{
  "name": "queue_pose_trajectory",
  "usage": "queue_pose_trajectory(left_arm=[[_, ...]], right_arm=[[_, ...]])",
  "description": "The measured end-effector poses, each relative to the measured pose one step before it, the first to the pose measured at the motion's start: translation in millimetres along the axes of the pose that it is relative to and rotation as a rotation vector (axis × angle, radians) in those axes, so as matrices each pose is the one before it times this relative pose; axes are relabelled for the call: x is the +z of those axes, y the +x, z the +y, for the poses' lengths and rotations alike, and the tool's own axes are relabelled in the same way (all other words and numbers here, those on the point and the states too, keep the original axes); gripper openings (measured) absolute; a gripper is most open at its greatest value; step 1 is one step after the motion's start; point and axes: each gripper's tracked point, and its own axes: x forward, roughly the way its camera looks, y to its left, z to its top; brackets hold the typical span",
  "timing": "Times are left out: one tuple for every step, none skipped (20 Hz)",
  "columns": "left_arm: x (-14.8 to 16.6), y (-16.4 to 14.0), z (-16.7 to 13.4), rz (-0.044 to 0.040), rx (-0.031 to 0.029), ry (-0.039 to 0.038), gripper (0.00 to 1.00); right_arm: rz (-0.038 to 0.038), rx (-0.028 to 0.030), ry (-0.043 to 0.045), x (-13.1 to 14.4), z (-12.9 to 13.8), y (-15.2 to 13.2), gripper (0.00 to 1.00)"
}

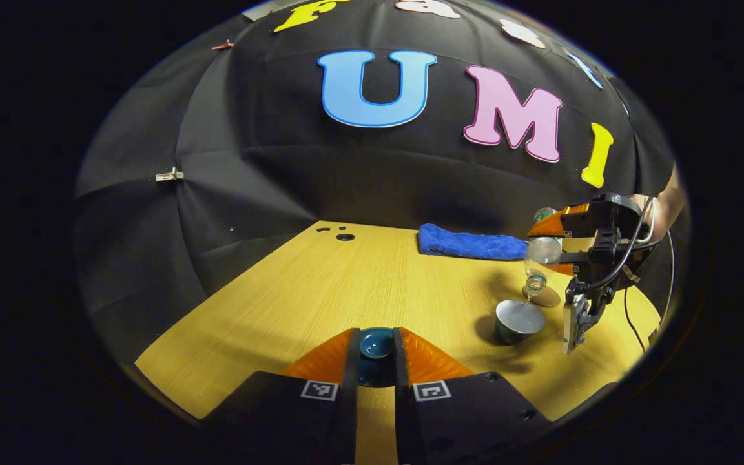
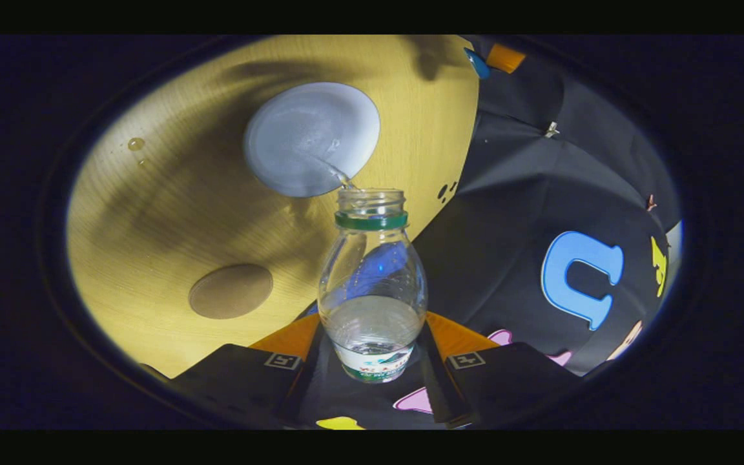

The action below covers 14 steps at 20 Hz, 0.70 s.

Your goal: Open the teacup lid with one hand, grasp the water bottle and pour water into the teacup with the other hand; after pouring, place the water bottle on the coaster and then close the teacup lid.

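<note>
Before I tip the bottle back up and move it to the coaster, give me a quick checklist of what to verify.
1. Lid off the teacup, held between the left gripper fingers: ok.
2. Water bottle clamped by the right gripper: ok.
3. Stream landing inside the teacup: ok.
4. Coaster bare: ok.
5. Table dry: not ok, droplets beside the cup.
6. Cup fill level: cannot tell.

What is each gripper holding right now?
Left gripper: shut on the teacup lid.
Right gripper: shut on the water bottle, pouring into the teacup.
</note>
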Motion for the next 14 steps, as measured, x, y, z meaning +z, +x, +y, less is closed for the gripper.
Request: queue_pose_trajectory(left_arm=[[-0.32,-0.47,0.10,-0.00013,0.00192,0.00143,0.28],[0.64,-0.90,-0.72,-0.00028,-0.00071,-0.00406,0.28],[-0.68,-1.18,-1.20,0.00043,0.00039,-0.00524,0.31],[0.01,-1.49,-0.73,0.00025,-0.00001,-0.00328,0.28],[-0.84,-0.54,-1.24,0.00016,-0.00040,0.00018,0.28],[-0.09,0.11,-0.80,0.00029,-0.00053,0.00353,0.31],[-0.06,-0.64,-1.81,-0.00014,-0.00093,0.00482,0.24],[0.57,-0.29,-0.51,-0.00075,0.00000,0.00494,0.28],[-0.22,-0.35,-0.34,-0.00045,0.00031,0.00390,0.31],[0.26,-0.41,-0.41,-0.00074,0.00090,0.00200,0.28],[-0.16,-1.40,0.01,-0.00020,0.00122,-0.00008,0.28],[0.25,-0.86,-0.58,0.00062,0.00065,-0.00133,0.26],[-1.60,-0.34,-0.85,0.00092,0.00093,-0.00028,0.24],[0.07,-0.35,-1.03,-0.00009,0.00133,0.00127,0.28]], right_arm=[[-0.00584,-0.00194,-0.00968,1.19,0.44,-1.24,0.67],[-0.00587,0.00089,-0.00617,1.81,-0.25,-0.70,0.67],[-0.00873,-0.00056,-0.00477,0.76,-0.72,0.33,0.67],[-0.00591,-0.00468,-0.01069,0.49,-0.98,-0.12,0.67],[-0.00165,-0.00522,-0.00977,2.54,-1.10,-1.91,0.67],[-0.00237,0.00361,-0.00404,0.79,0.39,0.20,0.67],[-0.00323,-0.00322,-0.00519,1.33,-1.16,0.21,0.67],[-0.00224,-0.00079,-0.00761,1.20,0.12,0.87,0.67],[0.00057,-0.00259,-0.00593,0.32,-0.61,0.78,0.67],[0.00182,0.00329,-0.00277,-0.81,0.87,0.72,0.67],[0.00292,0.00313,-0.00299,-0.65,0.67,0.78,0.67],[0.00034,0.00126,-0.00486,0.89,0.15,-0.24,0.67],[0.00034,0.00257,-0.00525,0.36,1.37,0.11,0.67],[-0.00296,0.00050,-0.00581,0.41,-0.15,-0.40,0.67]])
